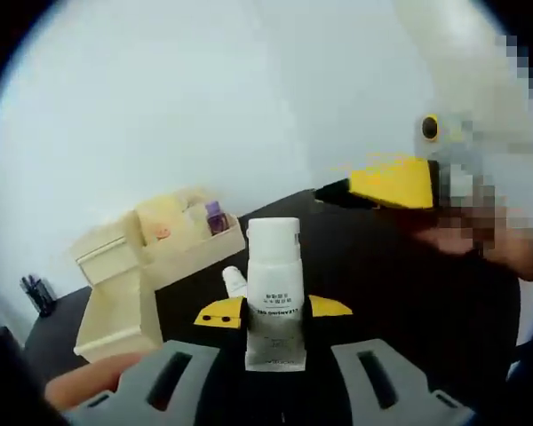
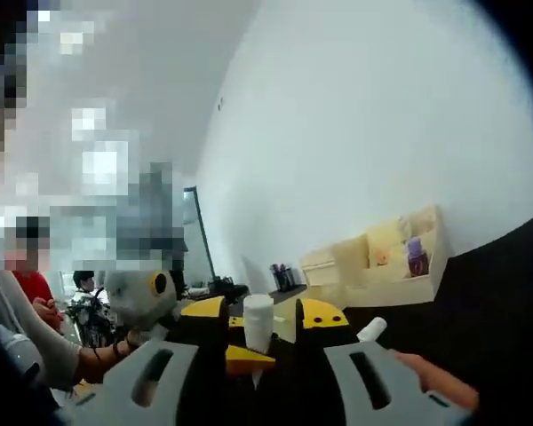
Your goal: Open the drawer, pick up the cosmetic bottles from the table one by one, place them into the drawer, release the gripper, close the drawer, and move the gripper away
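Cosmetic bottle (image 1: 274,293) between left gripper (image 1: 274,312) jaws.

A black table (image 1: 400,284) stretches ahead of me. On it stands a cream drawer organizer (image 1: 147,266) near the white wall, with a dark pen holder (image 1: 37,295) at its far side and a small white bottle (image 1: 234,282) lying nearer me.
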